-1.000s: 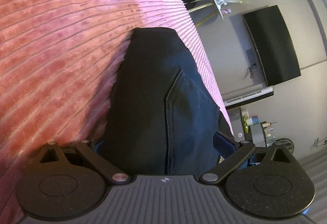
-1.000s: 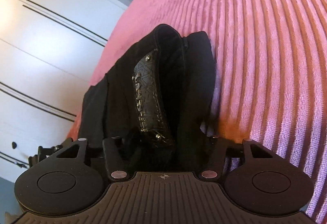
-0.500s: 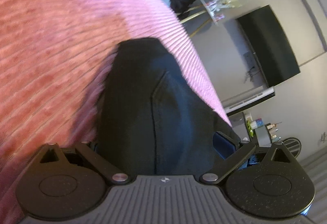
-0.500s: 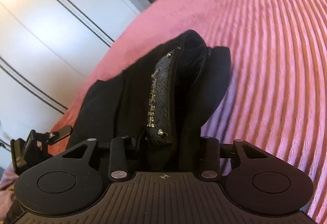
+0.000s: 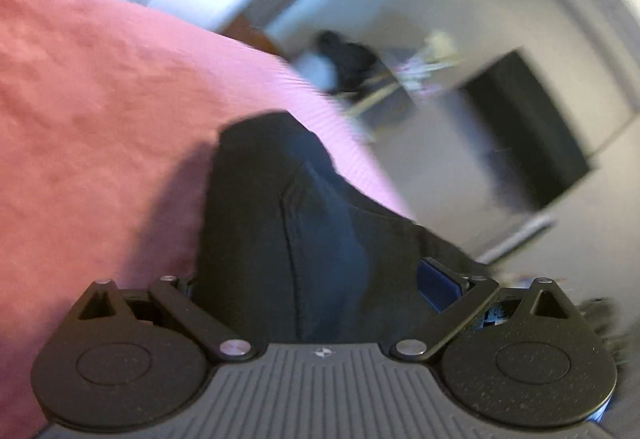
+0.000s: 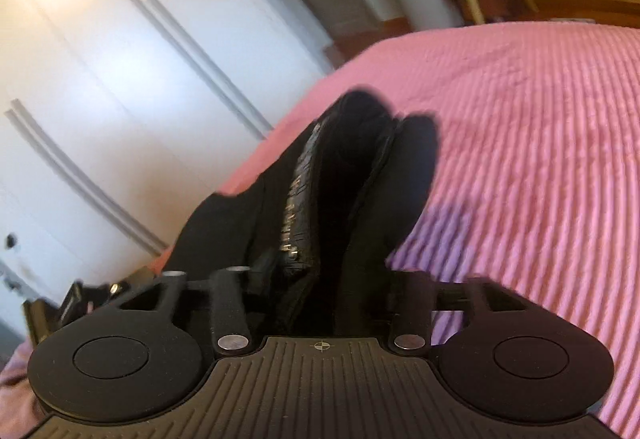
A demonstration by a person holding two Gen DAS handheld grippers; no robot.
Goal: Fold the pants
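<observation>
Pants [image 5: 280,231] lifted off the pink bedspread [image 5: 100,119], bunched dark cloth | left gripper [image 5: 320,279] clamped on fabric, right gripper [image 6: 320,271] pinching the belted waist [image 6: 300,199] | carry both ends level — keep edges aligned, lay flat | fingertips buried in cloth; motion blur — fold line unclear

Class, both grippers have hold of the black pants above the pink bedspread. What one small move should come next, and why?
Probably carry the gripped edge forward and lower it. The left gripper and right gripper each pinch the black pants, which hang lifted over the pink bedspread, with the fold not yet laid flat.
</observation>
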